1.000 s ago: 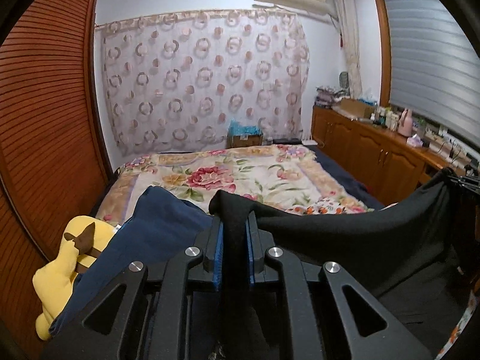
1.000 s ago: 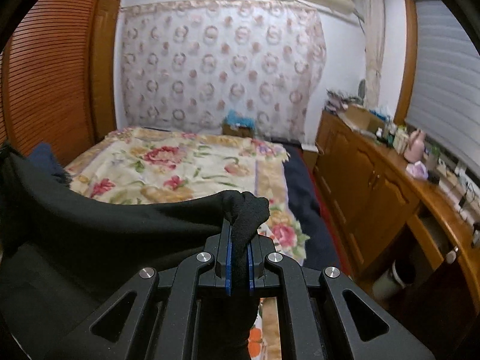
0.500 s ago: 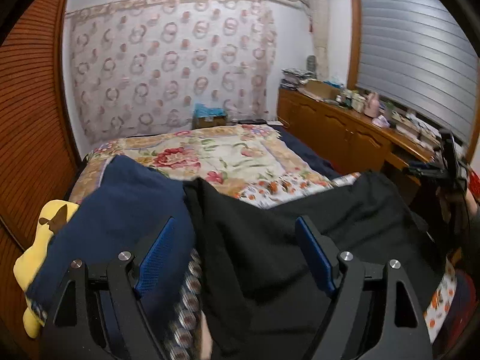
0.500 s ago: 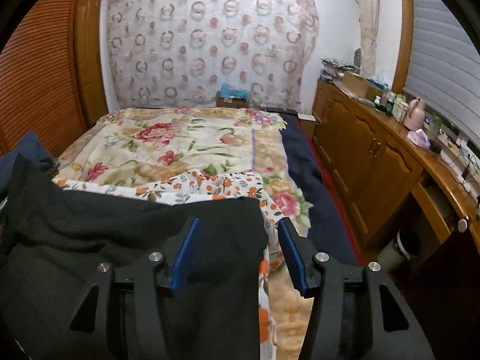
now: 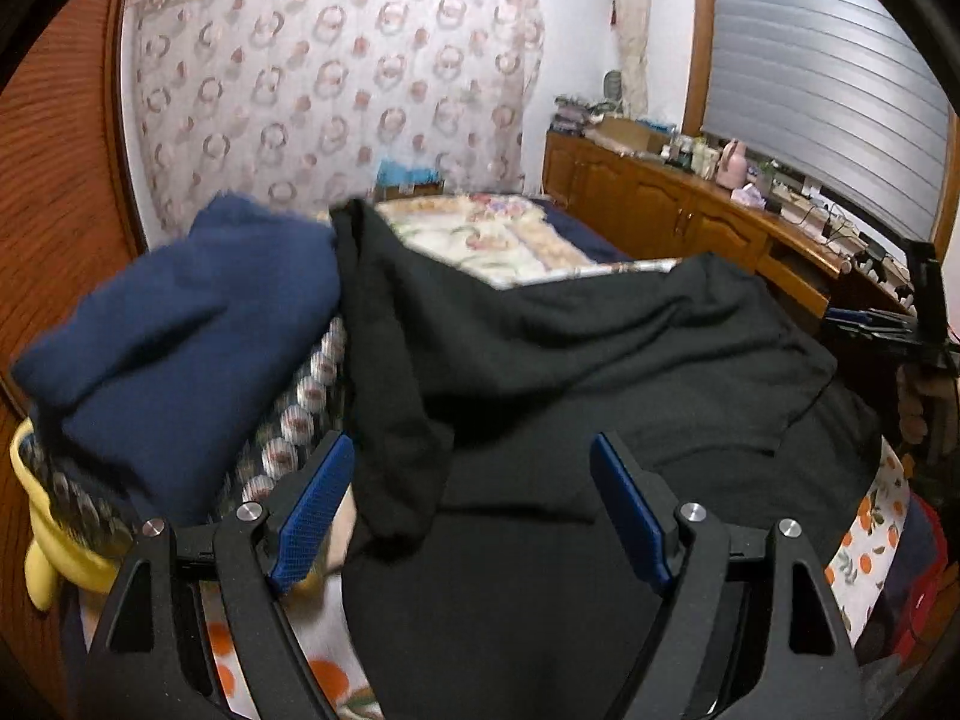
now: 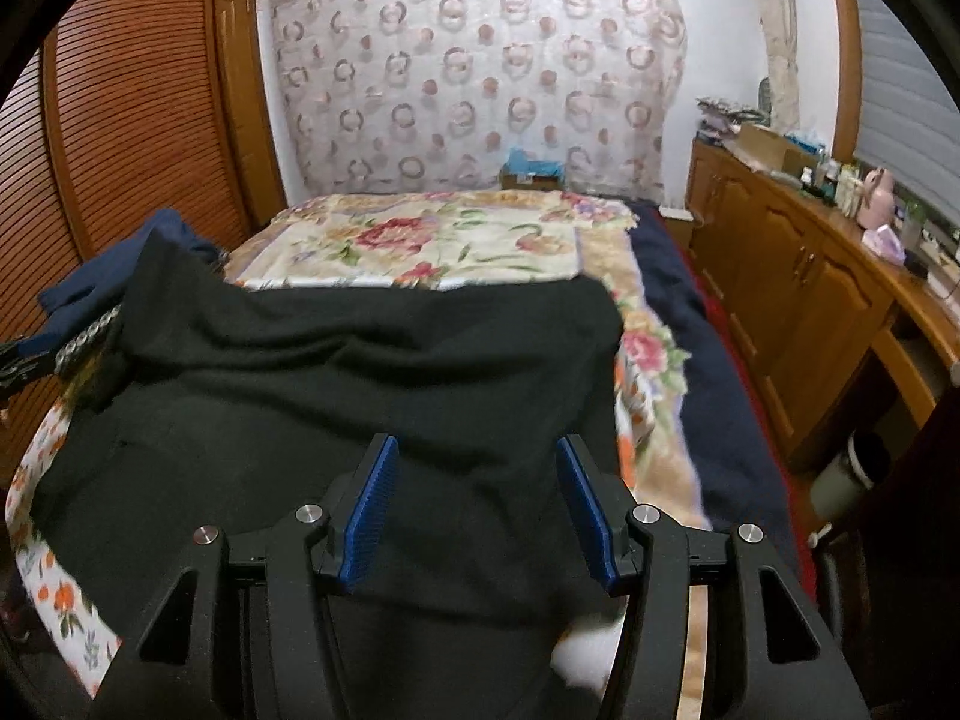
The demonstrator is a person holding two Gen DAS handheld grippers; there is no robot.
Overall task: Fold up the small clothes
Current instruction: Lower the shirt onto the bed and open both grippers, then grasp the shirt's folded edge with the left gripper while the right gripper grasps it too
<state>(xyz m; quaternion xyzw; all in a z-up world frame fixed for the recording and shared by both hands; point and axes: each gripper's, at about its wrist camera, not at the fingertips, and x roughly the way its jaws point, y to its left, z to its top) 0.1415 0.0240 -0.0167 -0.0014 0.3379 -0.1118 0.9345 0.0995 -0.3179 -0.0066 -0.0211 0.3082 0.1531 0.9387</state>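
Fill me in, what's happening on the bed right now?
A person is folding a black knit garment spread over the floral bedspread, one handheld gripper in each hand. The left gripper and right gripper are both open above the cloth, gripping nothing. A dark blue folded garment lies to the left, beside the black one.

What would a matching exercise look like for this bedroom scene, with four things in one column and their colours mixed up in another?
Things:
1. garment spread under both grippers
2. folded garment at the left
3. soft toy at the left edge
4. pads on the fingers

Colours:
A. yellow
B. bright blue
C. black
D. navy

Pairs: 1-C, 2-D, 3-A, 4-B
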